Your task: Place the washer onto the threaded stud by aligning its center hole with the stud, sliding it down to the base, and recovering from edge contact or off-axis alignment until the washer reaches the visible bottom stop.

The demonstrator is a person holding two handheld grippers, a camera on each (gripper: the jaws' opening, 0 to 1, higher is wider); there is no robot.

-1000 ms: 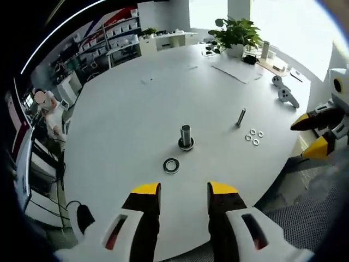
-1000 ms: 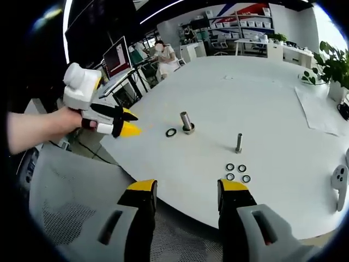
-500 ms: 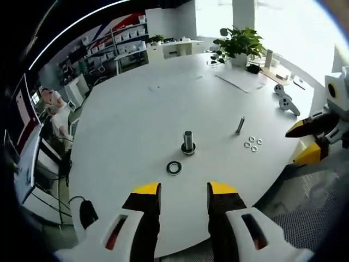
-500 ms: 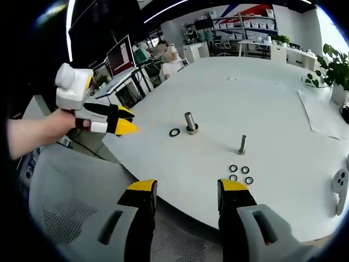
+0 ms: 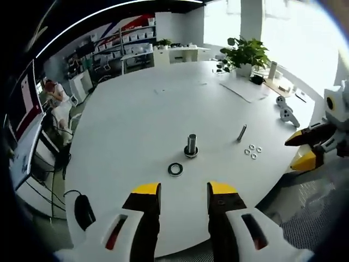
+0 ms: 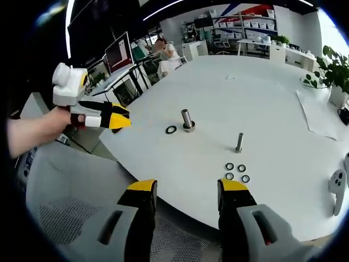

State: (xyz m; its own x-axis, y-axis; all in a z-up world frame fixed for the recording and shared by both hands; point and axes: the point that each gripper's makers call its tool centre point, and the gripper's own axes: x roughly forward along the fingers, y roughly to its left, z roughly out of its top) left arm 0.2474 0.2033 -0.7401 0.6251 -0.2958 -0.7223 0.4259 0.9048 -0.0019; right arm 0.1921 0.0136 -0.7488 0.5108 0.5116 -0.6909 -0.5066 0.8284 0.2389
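Note:
A thick metal stud (image 5: 191, 146) (image 6: 187, 120) stands upright on a round base on the white round table (image 5: 142, 120) (image 6: 272, 114). A dark large washer (image 5: 175, 169) (image 6: 171, 129) lies flat beside it. A thinner threaded stud (image 5: 241, 132) (image 6: 239, 142) stands further along, with several small washers (image 5: 252, 150) (image 6: 235, 171) lying near it. My left gripper (image 5: 181, 194) (image 6: 119, 115) is open, short of the table's near edge, nothing between its jaws. My right gripper (image 6: 182, 192) (image 5: 300, 150) is open too, off the table's edge over a grey mesh chair.
Two white controllers (image 5: 284, 107) and a potted plant (image 5: 245, 52) sit at the table's far side beside papers. A grey mesh chair (image 6: 65, 202) is below my right gripper. Desks, shelves, monitors and a seated person (image 6: 163, 52) lie beyond the table.
Both views have drawn back a little from the table, so the stud and washers look smaller. In the right gripper view the left gripper has risen slightly. Nothing on the table has moved.

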